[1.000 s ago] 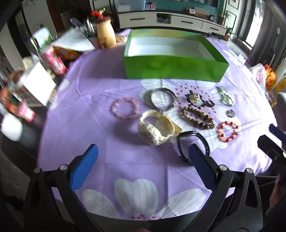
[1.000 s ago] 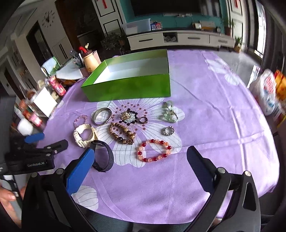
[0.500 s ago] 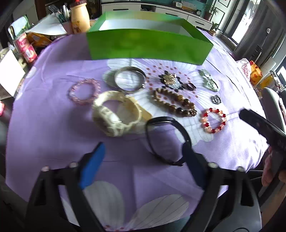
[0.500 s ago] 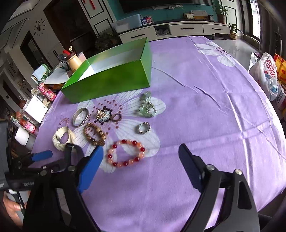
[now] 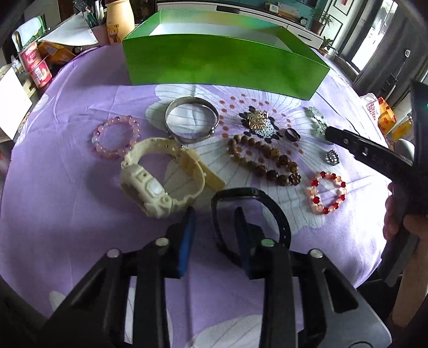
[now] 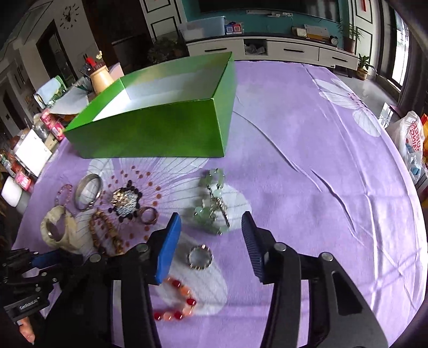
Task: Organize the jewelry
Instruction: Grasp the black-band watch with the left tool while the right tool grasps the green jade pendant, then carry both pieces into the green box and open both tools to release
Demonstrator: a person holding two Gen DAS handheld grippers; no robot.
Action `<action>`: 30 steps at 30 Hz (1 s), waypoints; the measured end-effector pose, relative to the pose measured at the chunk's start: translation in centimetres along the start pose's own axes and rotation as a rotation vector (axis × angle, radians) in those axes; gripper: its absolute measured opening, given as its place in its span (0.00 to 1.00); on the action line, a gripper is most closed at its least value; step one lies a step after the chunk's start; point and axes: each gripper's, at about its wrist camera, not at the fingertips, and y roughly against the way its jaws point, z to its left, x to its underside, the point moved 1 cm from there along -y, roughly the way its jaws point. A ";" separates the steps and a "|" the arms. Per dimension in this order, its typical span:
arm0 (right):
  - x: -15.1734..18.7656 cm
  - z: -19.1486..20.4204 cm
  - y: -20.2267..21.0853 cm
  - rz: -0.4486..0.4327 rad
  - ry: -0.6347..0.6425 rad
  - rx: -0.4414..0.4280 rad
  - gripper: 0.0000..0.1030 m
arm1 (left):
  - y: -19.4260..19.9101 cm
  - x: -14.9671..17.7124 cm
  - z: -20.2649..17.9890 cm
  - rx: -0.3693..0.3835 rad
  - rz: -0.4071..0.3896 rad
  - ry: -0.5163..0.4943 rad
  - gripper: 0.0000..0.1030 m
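My left gripper (image 5: 214,214) has its jaws partly closed around the near side of a black band (image 5: 276,214); a gap still shows on each side of the strap. Beyond it lie a cream watch (image 5: 155,184), a pink bead bracelet (image 5: 116,136), a silver bangle (image 5: 191,119), a brown bead bracelet (image 5: 263,160) and a red bead bracelet (image 5: 327,192). My right gripper (image 6: 211,222) is open, low over the cloth, with a green bead piece (image 6: 214,203) ahead between the fingertips and a small ring (image 6: 200,257) under the jaws. The green box (image 6: 160,128) stands open behind.
A gold brooch (image 6: 124,199) and a dark ring (image 6: 148,214) lie on the purple flower cloth (image 6: 307,160). A jar with pens (image 5: 119,20), cans and papers crowd the table's far left edge. A plastic bag (image 6: 412,139) sits off the right side.
Both grippers have moved forward and down toward the jewelry. The left jaws have narrowed around the black band. The right jaws have narrowed and moved over the small ring toward the green bead piece.
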 end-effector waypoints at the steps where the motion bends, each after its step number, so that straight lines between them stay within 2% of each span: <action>1: -0.2 0.0 -0.3 0.003 0.005 0.003 0.44 | -0.1 -0.1 -0.1 -0.005 -0.003 -0.010 0.18; 8: -0.7 0.7 -1.6 0.004 0.074 0.057 0.26 | -0.1 -0.2 0.2 -0.010 -0.018 -0.032 0.05; 10: -0.6 0.8 -1.6 -0.002 0.085 0.060 0.20 | 0.0 -0.2 0.2 0.000 -0.021 -0.029 0.04; 13: -0.4 0.8 -1.3 -0.015 0.081 0.039 0.18 | 0.3 0.0 0.1 0.009 -0.032 -0.039 0.03; 15: -0.2 0.9 -0.8 -0.032 0.073 0.025 0.09 | 0.8 0.2 -0.1 0.017 -0.039 -0.049 0.03; 22: 0.1 0.8 1.7 -0.080 0.067 0.016 0.07 | 2.2 0.2 -0.5 0.064 -0.067 -0.051 0.03; 30: -0.8 1.2 5.4 -0.162 0.072 -0.008 0.05 | 5.6 -1.4 -1.0 0.102 -0.148 -0.063 0.03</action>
